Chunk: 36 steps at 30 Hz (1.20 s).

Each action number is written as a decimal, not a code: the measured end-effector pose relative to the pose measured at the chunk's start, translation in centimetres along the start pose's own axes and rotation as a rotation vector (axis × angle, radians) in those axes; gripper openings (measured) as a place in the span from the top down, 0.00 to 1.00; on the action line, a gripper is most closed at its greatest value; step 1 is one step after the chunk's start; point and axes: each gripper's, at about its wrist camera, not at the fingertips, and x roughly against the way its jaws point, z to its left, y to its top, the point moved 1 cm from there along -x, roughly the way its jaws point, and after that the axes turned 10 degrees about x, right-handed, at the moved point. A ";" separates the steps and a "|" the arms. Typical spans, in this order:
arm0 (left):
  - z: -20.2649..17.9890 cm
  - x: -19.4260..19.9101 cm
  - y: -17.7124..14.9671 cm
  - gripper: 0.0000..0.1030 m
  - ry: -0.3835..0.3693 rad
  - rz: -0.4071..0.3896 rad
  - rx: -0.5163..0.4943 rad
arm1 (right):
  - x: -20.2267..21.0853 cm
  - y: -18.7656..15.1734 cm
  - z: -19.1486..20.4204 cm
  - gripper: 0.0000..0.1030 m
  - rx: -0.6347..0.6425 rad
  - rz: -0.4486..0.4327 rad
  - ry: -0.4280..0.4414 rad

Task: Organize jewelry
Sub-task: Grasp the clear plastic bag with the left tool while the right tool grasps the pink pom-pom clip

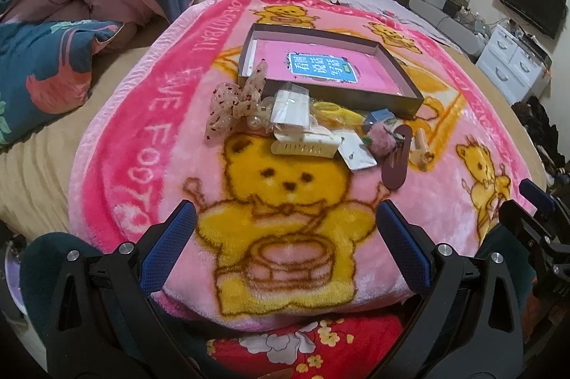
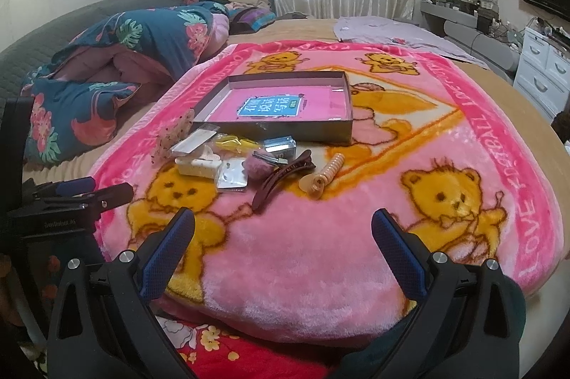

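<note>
A shallow grey box (image 1: 359, 95) (image 2: 285, 129) with a pink bottom lies on a pink bear blanket (image 1: 199, 186) (image 2: 302, 254). In front of it sits a heap of accessories: a lace bow (image 1: 231, 104), a cream comb clip (image 1: 302, 149) (image 2: 194, 167), a pink pompom clip (image 1: 381, 142) (image 2: 258, 167), a dark brown hair clip (image 1: 395, 161) (image 2: 278, 181), a beige spiral hair tie (image 2: 326, 174) and small clear packets (image 1: 290, 106). My left gripper (image 1: 285, 213) is open, nearer than the heap and holding nothing. My right gripper (image 2: 283, 220) is open too, just short of the brown clip.
A folded floral quilt (image 1: 71, 22) (image 2: 117, 69) lies to the left on the bed. A white drawer unit (image 1: 513, 62) (image 2: 545, 72) and a television (image 1: 530, 1) stand at the right wall. The other gripper shows at each view's edge.
</note>
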 end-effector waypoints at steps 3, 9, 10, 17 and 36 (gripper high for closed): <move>0.5 -0.3 0.9 0.08 -0.010 0.003 0.016 | -0.5 0.4 -0.4 0.04 0.005 0.002 0.004; 1.9 -1.1 2.4 0.08 0.000 0.015 0.048 | -1.8 1.3 -0.8 0.04 0.022 0.013 0.011; 2.0 -1.2 2.5 0.08 0.003 0.017 0.051 | -2.1 1.4 -0.8 0.04 0.022 0.016 0.016; 3.8 -2.2 3.9 0.08 -0.002 0.033 0.085 | -4.2 2.3 -0.7 0.04 0.068 0.041 0.033; 0.3 -7.6 5.4 0.15 -0.115 0.139 0.001 | -10.5 4.2 -0.6 0.04 0.270 0.083 0.065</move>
